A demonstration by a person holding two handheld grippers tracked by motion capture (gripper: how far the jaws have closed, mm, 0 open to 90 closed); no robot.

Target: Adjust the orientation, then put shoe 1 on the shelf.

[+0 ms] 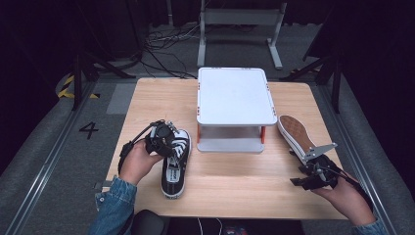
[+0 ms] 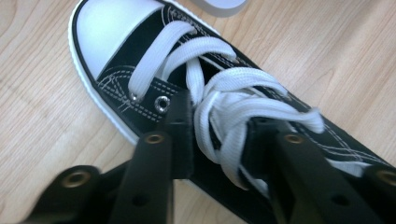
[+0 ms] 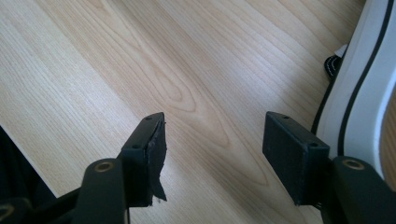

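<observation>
Gripping the black sneaker (image 2: pixel 196 107) by its white laces (image 2: pixel 233 116) with the left gripper (image 2: pixel 219 140), jaws narrowed around the lace bundle above the tongue — risking, by judgement, a slip, because laces are soft and loose and the shoe is heavy below them, so lifting could be letting the shoe swing or pulling the knot open instead of raising it. Standing upright on the wooden table (image 1: pixel 235 191), at the left of the white two-level rack (image 1: pixel 236 95), toe pointing toward the rack's side in the high view. Showing a white rubber toe cap, black canvas with white stitching, metal eyelets. Lying on its side at the right of the rack, the second sneaker (image 1: pixel 295 133), brown sole turned up. Hovering just beside its heel, the right gripper (image 3: pixel 215 140), jaws spread wide and holding nothing — possibly bumping that shoe when closing in.
</observation>
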